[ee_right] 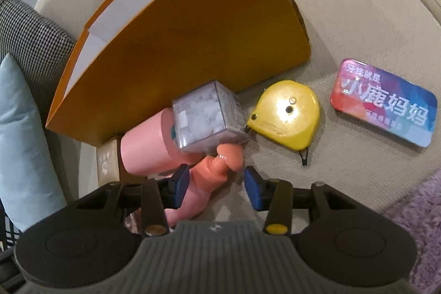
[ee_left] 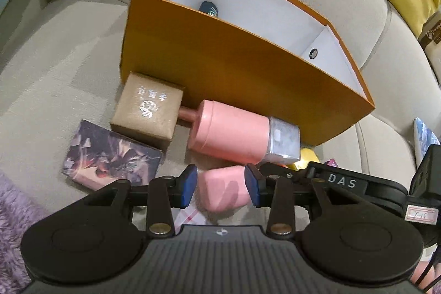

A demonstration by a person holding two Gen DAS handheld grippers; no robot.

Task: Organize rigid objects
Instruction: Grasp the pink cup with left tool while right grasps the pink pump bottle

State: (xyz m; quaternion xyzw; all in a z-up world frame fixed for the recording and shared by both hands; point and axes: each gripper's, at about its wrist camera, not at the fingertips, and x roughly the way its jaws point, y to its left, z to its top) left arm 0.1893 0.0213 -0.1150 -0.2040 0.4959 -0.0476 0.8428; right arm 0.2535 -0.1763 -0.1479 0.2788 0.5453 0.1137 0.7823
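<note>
Both sets of jaws stand partly open. The left gripper [ee_left: 221,188] frames a small pink rounded case [ee_left: 220,190], and its blue pads appear not to press it, though the view is too tight to be sure. The right gripper [ee_right: 217,188] straddles a glossy peach-pink plastic piece [ee_right: 205,183] without closing on it.

Little is sorted yet, by my reading. The orange cardboard box with a white inside [ee_left: 248,68] sits on the beige sofa cushion [ee_left: 55,68] and holds only one dark object [ee_left: 209,9] that shows.

Outside it lie:
- a tan square gift box [ee_left: 147,108]
- a pink dumbbell [ee_left: 228,128]
- a grey translucent cube [ee_right: 208,117]
- a purple printed flat box [ee_left: 110,156]
- a yellow tape measure [ee_right: 286,115]
- a colourful flat tin [ee_right: 384,102]
</note>
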